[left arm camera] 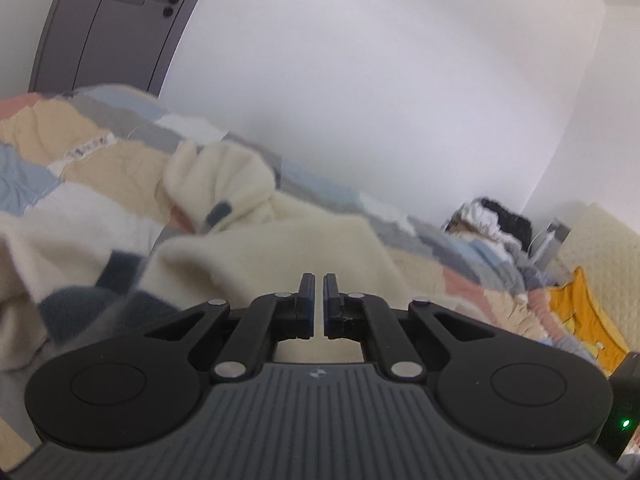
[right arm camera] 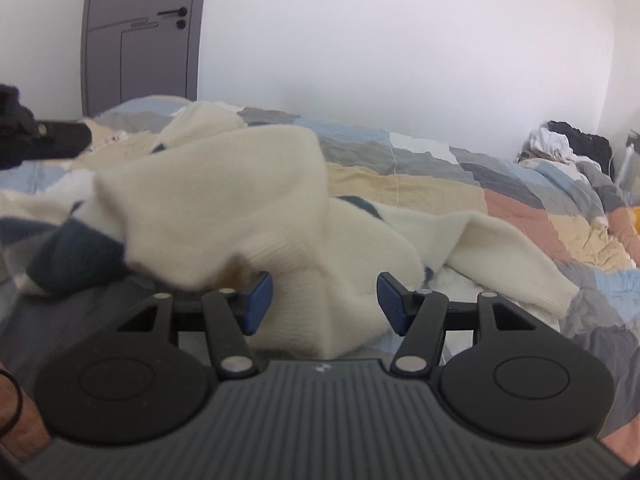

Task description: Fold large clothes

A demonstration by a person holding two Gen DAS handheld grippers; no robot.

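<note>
- My left gripper (left arm camera: pixel 319 285) has its jaws drawn nearly together, only a thin slit between the pads, and I see no cloth in that slit from its own camera.
- In the right wrist view the left tool pokes in from the far left edge as a dark blur, so what, if anything, its tips pinch there I cannot tell.
- My right gripper (right arm camera: pixel 325 295) stands about half open, its blue pads (right arm camera: pixel 258 300) either side of a hanging fold of the sweater (right arm camera: pixel 224 216), not pressing on it.
- The sweater, cream with dark blue patches, lies bunched on the patchwork quilt (right arm camera: pixel 420 184); part of it is raised in a hump at the middle, one sleeve (right arm camera: pixel 512 256) trailing off right.
- Its lower hem runs behind the right tool's body, so I lose it there.
- The left view is smeared by motion on its left side; the sweater's near edge (left arm camera: pixel 80 240) is mush there.
- Far right, a heap of clothes (right arm camera: pixel 568 148) sits at the bed's end, too small to sort out.
- Grey door (right arm camera: pixel 140 40) behind, cut off at top.
- A wrist with a dark band (right arm camera: pixel 12 404) peeks in bottom left.
</note>
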